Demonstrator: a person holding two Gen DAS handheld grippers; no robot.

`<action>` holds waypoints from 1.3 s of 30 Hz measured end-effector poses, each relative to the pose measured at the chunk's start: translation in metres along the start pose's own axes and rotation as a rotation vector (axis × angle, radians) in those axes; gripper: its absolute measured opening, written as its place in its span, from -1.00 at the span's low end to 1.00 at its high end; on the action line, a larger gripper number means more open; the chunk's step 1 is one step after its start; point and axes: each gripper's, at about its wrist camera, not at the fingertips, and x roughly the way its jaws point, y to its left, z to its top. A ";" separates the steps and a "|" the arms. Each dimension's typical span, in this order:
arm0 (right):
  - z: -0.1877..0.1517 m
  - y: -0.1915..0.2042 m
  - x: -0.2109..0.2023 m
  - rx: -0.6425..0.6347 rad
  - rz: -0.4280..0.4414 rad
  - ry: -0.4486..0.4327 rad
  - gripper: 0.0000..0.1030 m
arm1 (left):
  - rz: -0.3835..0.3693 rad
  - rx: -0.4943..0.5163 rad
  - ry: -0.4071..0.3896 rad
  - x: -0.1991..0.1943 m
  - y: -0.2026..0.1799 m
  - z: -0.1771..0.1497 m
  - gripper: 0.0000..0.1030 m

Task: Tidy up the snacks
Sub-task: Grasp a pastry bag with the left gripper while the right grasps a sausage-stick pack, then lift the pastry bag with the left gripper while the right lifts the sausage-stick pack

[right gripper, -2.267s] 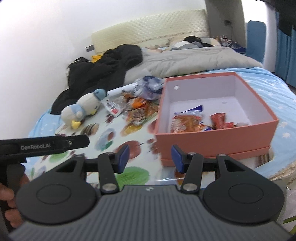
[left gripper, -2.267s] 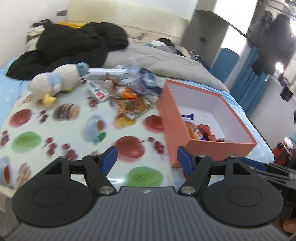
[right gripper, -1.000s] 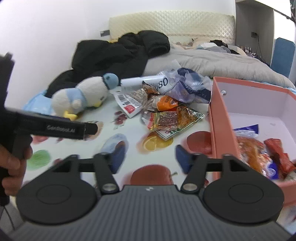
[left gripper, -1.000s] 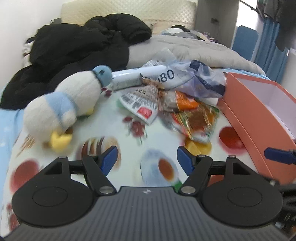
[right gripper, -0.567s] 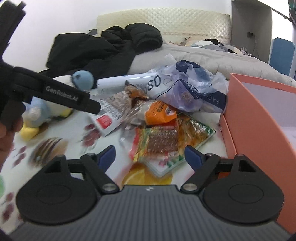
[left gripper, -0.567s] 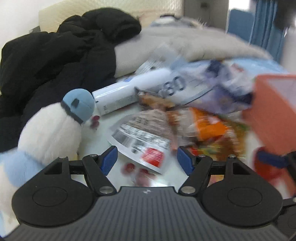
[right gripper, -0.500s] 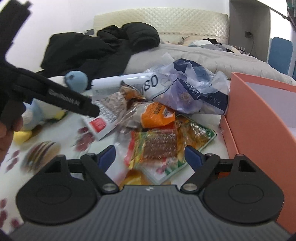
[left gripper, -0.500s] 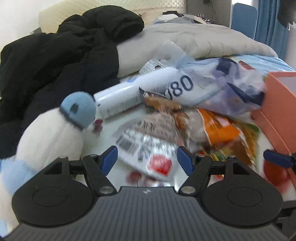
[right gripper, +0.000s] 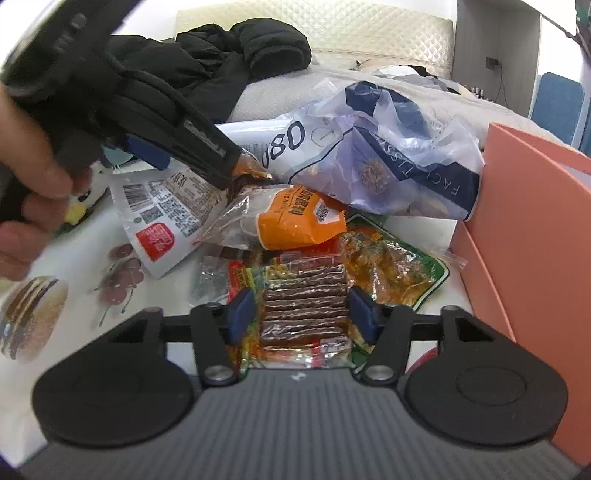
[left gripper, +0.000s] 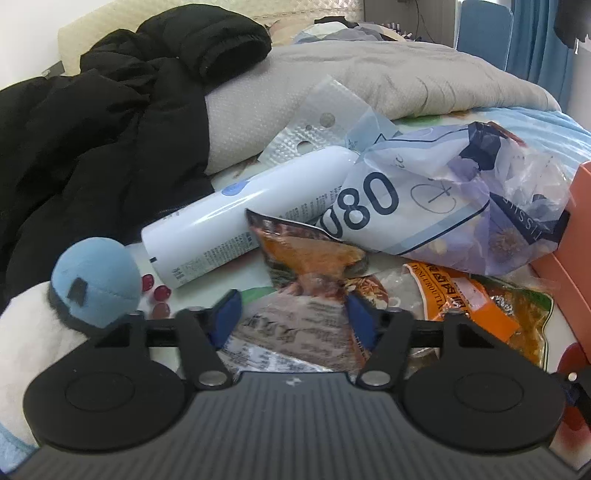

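- Two tools are closing: left tool (left gripper: 291, 317) around a white snack bag (left gripper: 280, 332), right tool (right gripper: 301, 314) around a brown snack pack (right gripper: 303, 306).
- One orange box (right gripper: 532, 229) is standing beside the snacks.

You are working in a home bedroom: at twelve o'clock a cream quilted headboard (right gripper: 332, 26), a rumpled grey duvet (left gripper: 388, 74), a heaped black padded jacket (left gripper: 110, 110), and at two o'clock blue curtains (left gripper: 535, 44).
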 end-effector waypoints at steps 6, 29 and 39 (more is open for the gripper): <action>0.002 0.001 -0.014 -0.015 0.015 -0.011 0.06 | 0.005 -0.070 0.034 -0.016 0.001 -0.001 -0.28; -0.051 -0.002 -0.133 -0.067 0.102 0.027 0.06 | 0.037 -0.326 0.066 -0.185 -0.032 -0.161 -0.41; -0.083 -0.022 -0.187 -0.054 0.166 0.088 0.06 | 0.069 -0.404 0.076 -0.258 -0.063 -0.219 -0.41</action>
